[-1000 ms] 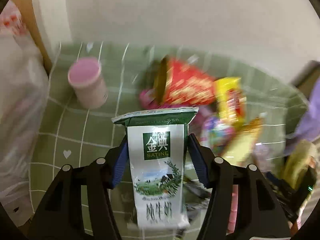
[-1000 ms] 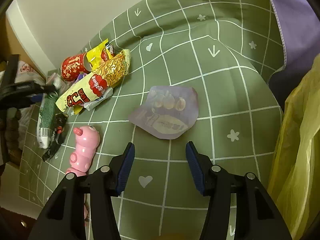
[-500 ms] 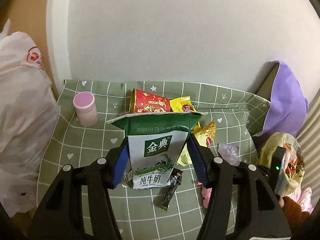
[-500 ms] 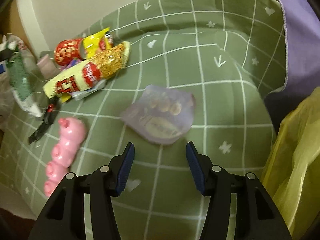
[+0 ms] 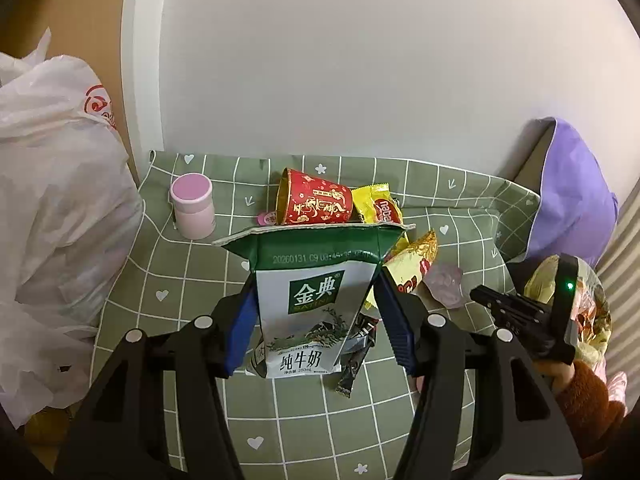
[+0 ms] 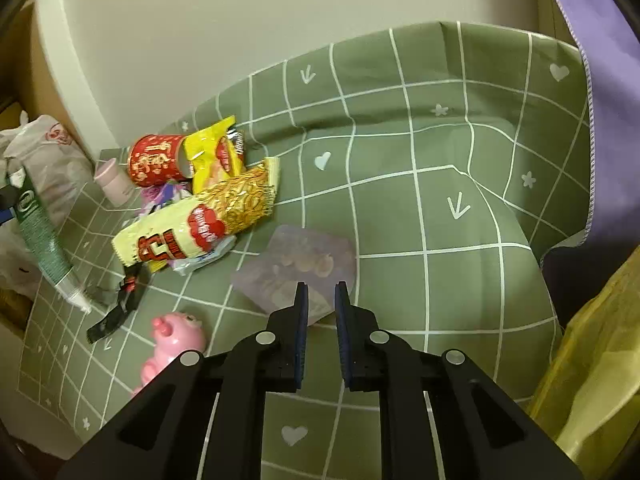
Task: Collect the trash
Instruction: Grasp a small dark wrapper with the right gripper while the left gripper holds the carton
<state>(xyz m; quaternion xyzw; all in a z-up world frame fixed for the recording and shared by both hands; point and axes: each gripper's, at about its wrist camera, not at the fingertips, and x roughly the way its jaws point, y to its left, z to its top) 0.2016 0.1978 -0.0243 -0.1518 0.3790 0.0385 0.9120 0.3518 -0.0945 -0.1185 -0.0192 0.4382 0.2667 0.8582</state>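
Observation:
My left gripper is shut on a green and white milk carton and holds it above the green checked cloth. The carton also shows at the left edge of the right wrist view. My right gripper has its jaws nearly closed on the near edge of a translucent purple wrapper lying on the cloth; whether it pinches it is unclear. Behind lie a red paper cup, a yellow packet and a noodle packet.
A white plastic bag hangs at the left. A yellow bag sits at the right. A pink jar, a pink toy and a black sachet lie on the cloth. A purple cushion is at the right.
My left gripper has lifted the milk carton up and back from the pile. My right gripper has moved forward to the purple wrapper and its jaws have closed from wide open to a narrow gap.

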